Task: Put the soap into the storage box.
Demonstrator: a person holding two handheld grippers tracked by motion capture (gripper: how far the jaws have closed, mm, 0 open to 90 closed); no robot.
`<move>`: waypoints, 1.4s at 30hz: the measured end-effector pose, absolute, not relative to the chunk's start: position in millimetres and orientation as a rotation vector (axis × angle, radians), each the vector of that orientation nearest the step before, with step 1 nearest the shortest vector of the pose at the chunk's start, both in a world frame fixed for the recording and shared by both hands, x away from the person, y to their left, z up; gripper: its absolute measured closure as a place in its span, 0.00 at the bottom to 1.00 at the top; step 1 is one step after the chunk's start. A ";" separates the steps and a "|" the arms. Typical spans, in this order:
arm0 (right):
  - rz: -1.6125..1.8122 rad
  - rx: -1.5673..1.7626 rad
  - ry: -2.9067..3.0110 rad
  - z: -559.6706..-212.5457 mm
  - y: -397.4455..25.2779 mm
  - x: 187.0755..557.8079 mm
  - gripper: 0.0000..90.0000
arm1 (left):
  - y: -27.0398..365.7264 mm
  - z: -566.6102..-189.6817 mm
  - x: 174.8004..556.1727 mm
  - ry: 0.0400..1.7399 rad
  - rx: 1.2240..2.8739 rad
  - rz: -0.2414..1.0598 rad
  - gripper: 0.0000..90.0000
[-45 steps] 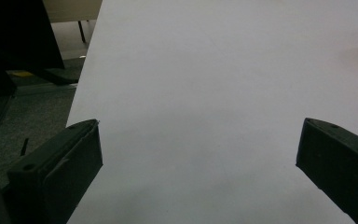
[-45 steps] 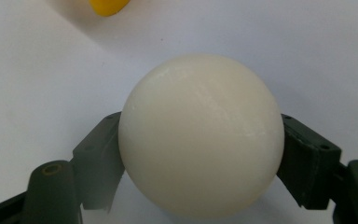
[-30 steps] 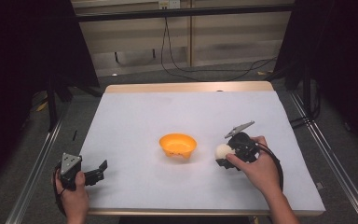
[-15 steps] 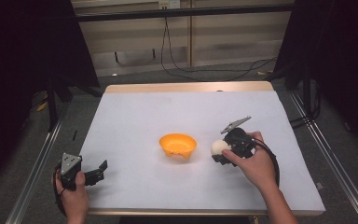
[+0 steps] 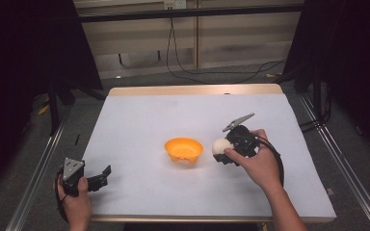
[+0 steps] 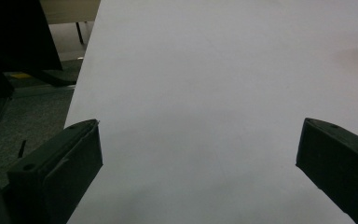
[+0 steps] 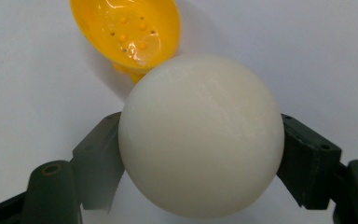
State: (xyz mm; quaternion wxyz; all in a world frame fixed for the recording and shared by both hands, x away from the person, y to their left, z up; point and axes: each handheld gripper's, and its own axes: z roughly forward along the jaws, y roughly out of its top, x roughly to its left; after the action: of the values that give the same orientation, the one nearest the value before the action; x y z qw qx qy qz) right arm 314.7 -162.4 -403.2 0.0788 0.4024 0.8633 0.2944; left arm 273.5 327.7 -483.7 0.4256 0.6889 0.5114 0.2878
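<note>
An orange bowl [image 5: 184, 149] sits near the middle of the white table [image 5: 139, 120]. Just to its right my right gripper [image 5: 221, 150] is shut on a white ball [image 5: 220, 146], held a little above the table. In the right gripper view the white ball [image 7: 200, 135] sits between both black jaws, with the orange bowl [image 7: 130, 30] close beyond it. My left gripper [image 5: 103, 175] rests at the table's front left corner, open and holding nothing. In the left gripper view its jaws stand wide apart over bare white table [image 6: 205, 93].
Metal rails [image 5: 38, 168] run along both sides of the table. Cables [image 5: 192, 72] lie on the floor beyond the far edge. Dark curtains hang at left and right.
My right gripper has carried the white ball leftward, closer to the orange bowl. The left gripper has stayed where it was.
</note>
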 end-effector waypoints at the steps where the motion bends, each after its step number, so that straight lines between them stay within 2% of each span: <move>1: 0.883 1.203 2.587 -401.8 -160.5 315.3 0.27 | 327.7 -483.7 273.5 1.277 1.722 0.719 0.00; 42: 0.945 1.096 2.674 -402.6 -87.1 347.1 0.27 | 328.4 -483.7 274.2 1.280 1.722 0.711 0.00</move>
State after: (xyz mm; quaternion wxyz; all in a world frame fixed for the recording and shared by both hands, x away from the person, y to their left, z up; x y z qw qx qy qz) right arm 347.1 -87.1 -402.6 0.0503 0.3600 0.8783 0.3105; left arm 274.2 328.4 -483.7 0.4265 0.6890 0.5123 0.2845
